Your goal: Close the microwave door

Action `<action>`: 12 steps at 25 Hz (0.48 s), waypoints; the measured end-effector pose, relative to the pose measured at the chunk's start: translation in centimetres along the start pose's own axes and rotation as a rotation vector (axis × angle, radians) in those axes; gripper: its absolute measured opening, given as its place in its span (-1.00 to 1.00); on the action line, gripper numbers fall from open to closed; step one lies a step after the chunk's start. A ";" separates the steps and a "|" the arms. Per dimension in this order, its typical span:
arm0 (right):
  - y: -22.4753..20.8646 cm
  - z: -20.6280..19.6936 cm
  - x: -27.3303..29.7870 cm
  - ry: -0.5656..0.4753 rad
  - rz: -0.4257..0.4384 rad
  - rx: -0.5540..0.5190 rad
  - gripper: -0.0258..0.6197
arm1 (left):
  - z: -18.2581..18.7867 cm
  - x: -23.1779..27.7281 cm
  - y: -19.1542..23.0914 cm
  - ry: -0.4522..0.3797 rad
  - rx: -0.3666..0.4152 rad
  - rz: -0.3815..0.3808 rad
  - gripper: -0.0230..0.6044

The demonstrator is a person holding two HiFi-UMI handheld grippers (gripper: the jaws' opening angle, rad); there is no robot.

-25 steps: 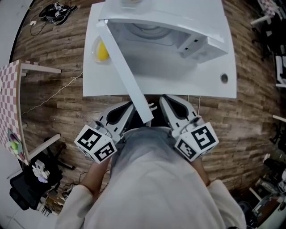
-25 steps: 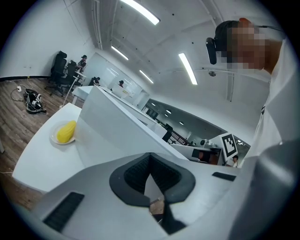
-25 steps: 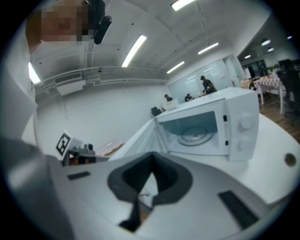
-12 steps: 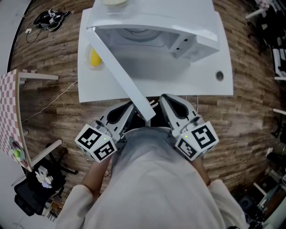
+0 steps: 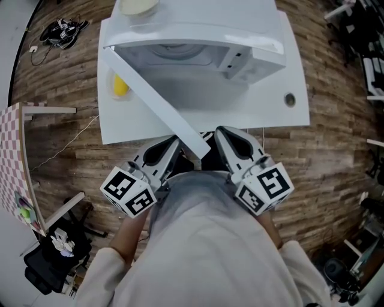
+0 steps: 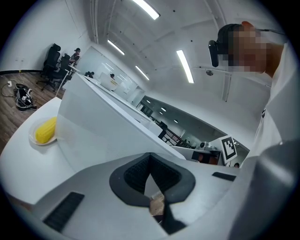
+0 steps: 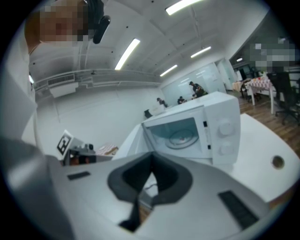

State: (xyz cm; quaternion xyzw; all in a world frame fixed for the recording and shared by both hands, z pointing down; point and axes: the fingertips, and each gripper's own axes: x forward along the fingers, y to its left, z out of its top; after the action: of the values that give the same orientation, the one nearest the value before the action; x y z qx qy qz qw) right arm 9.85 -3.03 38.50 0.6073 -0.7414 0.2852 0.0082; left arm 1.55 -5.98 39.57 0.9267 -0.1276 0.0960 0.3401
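A white microwave [image 5: 198, 45] stands on a white table [image 5: 282, 114] with its cavity open; the right gripper view shows its glass turntable and two knobs [image 7: 197, 136]. Its door [image 5: 156, 102] swings out toward me, with its free edge reaching over the table's front edge between my two grippers. That door fills the left gripper view as a broad white panel [image 6: 103, 126]. My left gripper [image 5: 173, 143] is just left of the door's end and my right gripper [image 5: 221, 133] just right of it. Both are shut on nothing and held close to my body.
A yellow food item on a small plate [image 5: 120, 86] lies on the table left of the door, also in the left gripper view [image 6: 45, 130]. A pale bowl [image 5: 139, 6] tops the microwave. The table has a round hole [image 5: 290, 99]. A checkered table [image 5: 12, 150] stands left; floor cables [image 5: 60, 30].
In the head view the table and microwave have slid up and to the left. Both grippers keep their places beside the door's end, and the door stays open.
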 end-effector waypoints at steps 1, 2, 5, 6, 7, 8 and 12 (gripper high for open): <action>-0.1 0.1 0.0 -0.001 -0.001 0.002 -0.87 | 0.1 0.2 -0.1 0.001 0.000 -0.002 -0.87; -0.3 0.1 -0.1 -0.001 -0.003 0.003 -0.87 | 0.1 0.3 -0.1 0.002 0.000 -0.003 -0.87; -0.7 0.3 -0.1 -0.004 -0.006 0.006 -0.87 | 0.3 0.9 -0.2 0.004 0.001 -0.007 -0.87; -0.9 0.4 -0.1 -0.005 -0.007 0.006 -0.87 | 0.3 1.1 -0.2 0.004 0.001 -0.008 -0.87; -1.1 0.5 -0.2 -0.007 -0.008 0.007 -0.87 | 0.4 1.3 -0.2 0.005 0.001 -0.009 -0.87; -1.3 0.5 -0.3 -0.008 -0.009 0.008 -0.87 | 0.4 1.5 -0.3 0.005 0.002 -0.009 -0.87; -2.0 0.9 -0.6 -0.016 -0.014 0.010 -0.87 | 0.5 2.1 -0.6 0.009 0.004 -0.012 -0.87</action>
State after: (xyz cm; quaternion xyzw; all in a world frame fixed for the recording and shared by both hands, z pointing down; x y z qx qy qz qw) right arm 12.11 -3.11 38.40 0.6147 -0.7358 0.2839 0.0014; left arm 3.79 -6.26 39.42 0.9278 -0.1204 0.0983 0.3392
